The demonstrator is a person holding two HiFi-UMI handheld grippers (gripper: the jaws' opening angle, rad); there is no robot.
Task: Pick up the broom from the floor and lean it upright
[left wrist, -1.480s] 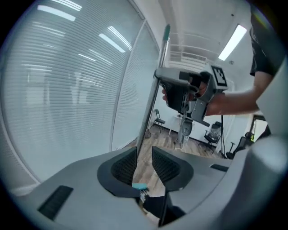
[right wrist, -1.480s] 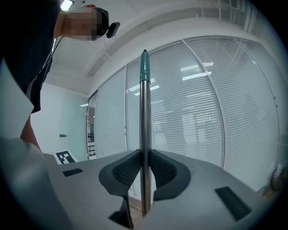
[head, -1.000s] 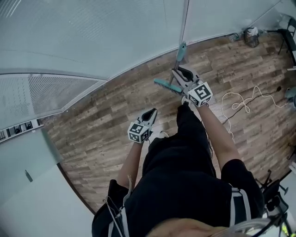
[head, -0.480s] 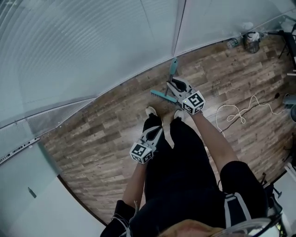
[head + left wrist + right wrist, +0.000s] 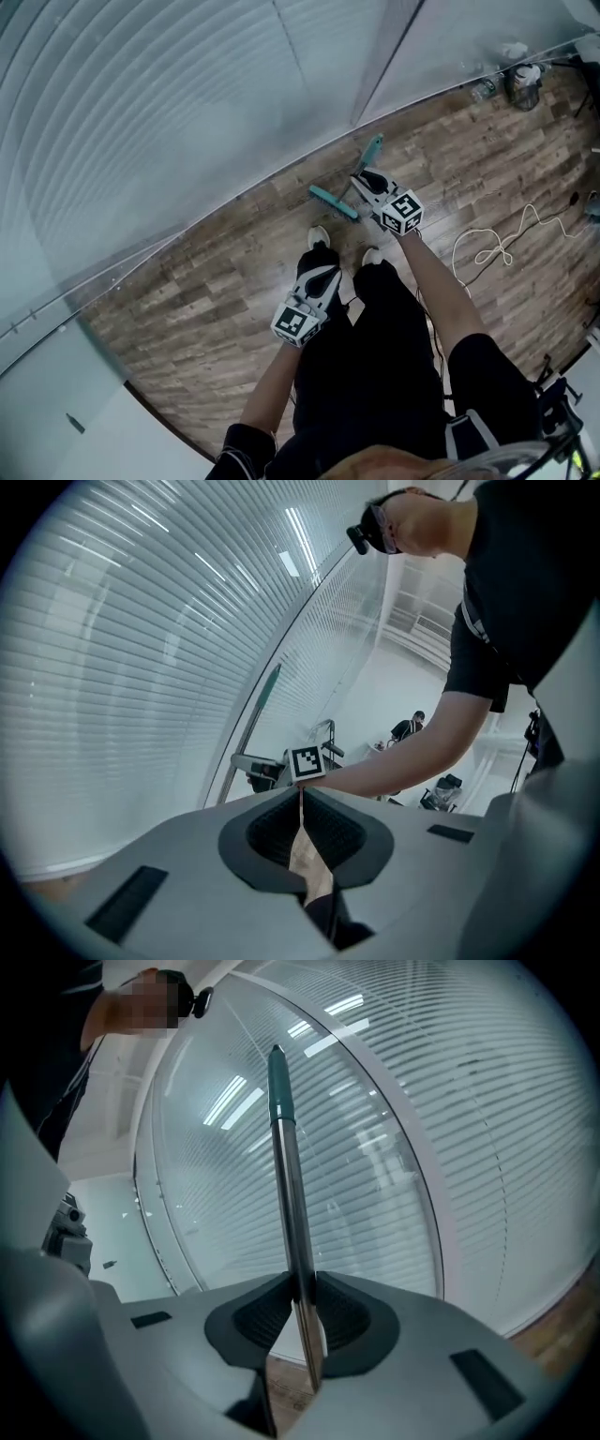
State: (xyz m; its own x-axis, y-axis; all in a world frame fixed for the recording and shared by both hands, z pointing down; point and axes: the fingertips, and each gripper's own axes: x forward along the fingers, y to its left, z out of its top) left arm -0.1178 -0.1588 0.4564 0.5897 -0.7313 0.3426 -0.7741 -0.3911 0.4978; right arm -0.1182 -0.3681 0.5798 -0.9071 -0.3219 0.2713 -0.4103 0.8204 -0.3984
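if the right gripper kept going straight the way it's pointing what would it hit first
Most likely the glass wall with blinds: the right gripper, shut on the broom handle, faces it with nothing else in between. How near the wall is can't be told.

The wood-plank floor (image 5: 206,281) bears the broom (image 5: 333,201) (teal head down) near its edge along the glass wall. A white cord (image 5: 497,246) lies looped toward its right edge.

Head view overhead — broom (image 5: 330,200) in all views
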